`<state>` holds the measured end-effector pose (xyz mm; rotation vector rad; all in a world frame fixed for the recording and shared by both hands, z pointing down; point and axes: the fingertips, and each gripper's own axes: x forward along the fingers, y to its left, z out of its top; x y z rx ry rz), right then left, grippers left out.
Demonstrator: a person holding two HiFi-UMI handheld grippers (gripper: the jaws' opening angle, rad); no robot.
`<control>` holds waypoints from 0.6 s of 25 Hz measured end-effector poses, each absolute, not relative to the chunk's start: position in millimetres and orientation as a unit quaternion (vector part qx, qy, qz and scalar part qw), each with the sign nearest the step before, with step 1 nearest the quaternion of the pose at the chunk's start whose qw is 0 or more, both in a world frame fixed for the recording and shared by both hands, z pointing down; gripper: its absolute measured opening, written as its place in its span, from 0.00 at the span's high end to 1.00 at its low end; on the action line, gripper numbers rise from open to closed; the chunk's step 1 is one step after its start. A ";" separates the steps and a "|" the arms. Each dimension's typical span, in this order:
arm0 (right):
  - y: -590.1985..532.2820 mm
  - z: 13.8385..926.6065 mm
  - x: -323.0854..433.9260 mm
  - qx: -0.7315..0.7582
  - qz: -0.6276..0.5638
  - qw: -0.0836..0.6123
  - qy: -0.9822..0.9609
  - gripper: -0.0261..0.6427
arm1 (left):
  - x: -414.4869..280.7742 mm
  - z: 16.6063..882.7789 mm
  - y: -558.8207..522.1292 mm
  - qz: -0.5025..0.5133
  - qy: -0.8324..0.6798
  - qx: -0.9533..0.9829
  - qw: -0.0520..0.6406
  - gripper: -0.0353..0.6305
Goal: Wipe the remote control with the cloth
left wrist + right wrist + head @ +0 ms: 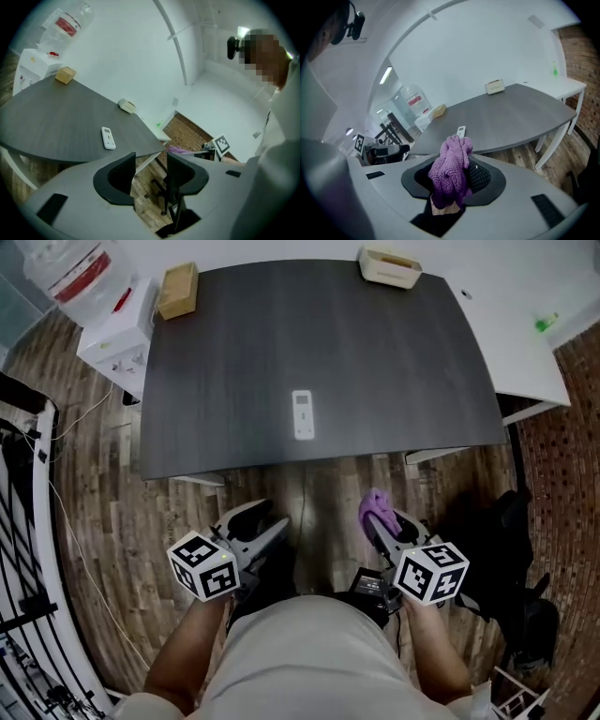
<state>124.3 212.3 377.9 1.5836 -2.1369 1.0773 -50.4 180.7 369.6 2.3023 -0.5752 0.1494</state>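
Observation:
A white remote control (303, 414) lies flat on the dark grey table (394, 362), near the middle of its front edge; it also shows in the left gripper view (108, 138) and the right gripper view (461, 131). Both grippers hang off the table, above the wooden floor close to my body. My left gripper (264, 526) is open with nothing between its jaws (150, 171). My right gripper (377, 523) is shut on a bunched purple cloth (374, 510), which fills the gap between its jaws (451, 171).
A wooden box (178, 290) sits at the table's back left corner and a cream tray (390, 267) at its back right. A water dispenser (103, 306) stands left of the table. A white desk (525, 315) adjoins on the right. A black chair (511, 559) stands at my right.

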 end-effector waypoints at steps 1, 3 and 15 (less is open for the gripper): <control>200.7 377.1 119.6 0.547 0.364 0.146 -0.739 0.77 | -49.4 376.5 172.4 0.077 -0.216 0.900 0.372 0.66; 180.4 373.3 111.3 0.546 0.348 0.163 -0.744 0.77 | -47.0 388.3 157.8 0.113 -0.205 0.903 0.360 0.63; 83.1 390.8 111.1 0.476 0.280 0.266 -0.790 0.77 | -12.3 436.3 88.1 0.204 -0.254 0.892 0.314 0.62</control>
